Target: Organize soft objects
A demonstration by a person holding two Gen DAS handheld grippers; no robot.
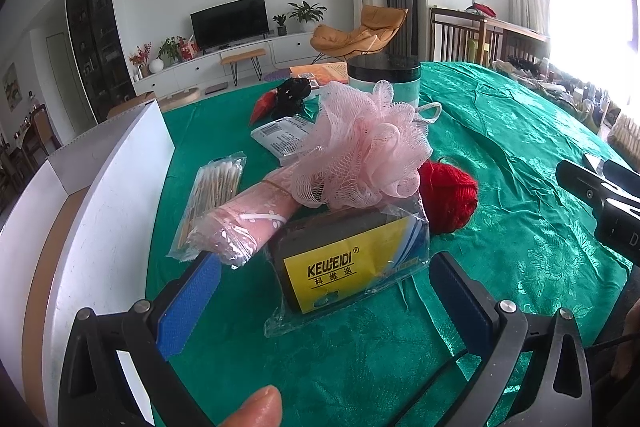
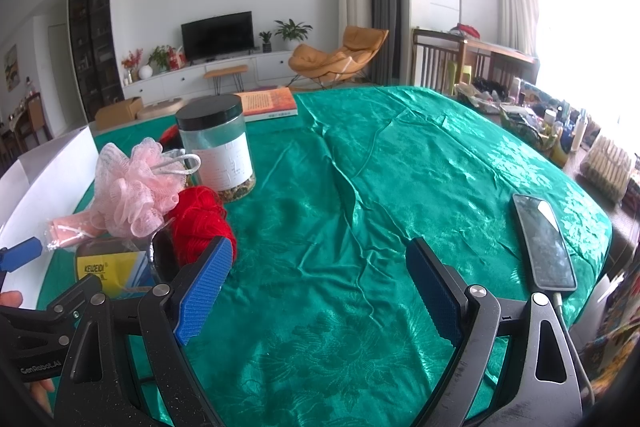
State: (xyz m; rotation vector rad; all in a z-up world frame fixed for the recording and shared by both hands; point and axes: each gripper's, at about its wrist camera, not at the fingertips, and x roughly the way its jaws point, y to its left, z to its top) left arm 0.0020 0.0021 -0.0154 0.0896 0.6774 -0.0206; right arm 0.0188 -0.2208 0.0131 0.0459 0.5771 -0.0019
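- We are holding the left gripper (image 1: 324, 291) released, its two blue pads wide apart, low over the wrinkled green satin tablecloth (image 1: 520, 227).
- Straight ahead between its fingers, the dark sponge block in a clear bag with a yellow KEWEIDI label (image 1: 340, 259) is lying; the pads are not touching it.
- Just behind this bag, the pink mesh bath puff (image 1: 360, 155) is resting, and the red ball of yarn (image 1: 448, 195) is sitting to the right of it.
- To the front left, the rolled pink cloth in clear plastic (image 1: 248, 223) is lying, with a packet of cotton swabs (image 1: 212, 191) beside it.
- The white cardboard box (image 1: 112, 179) is standing at the left of this gripper.
- We are keeping the right gripper (image 2: 320, 283) released too, over bare cloth; the yarn is just beyond its left pad.
- A black phone (image 2: 544, 243) is lying to its right, and a clear jar with a black lid (image 2: 216, 147) is standing far ahead on the left.
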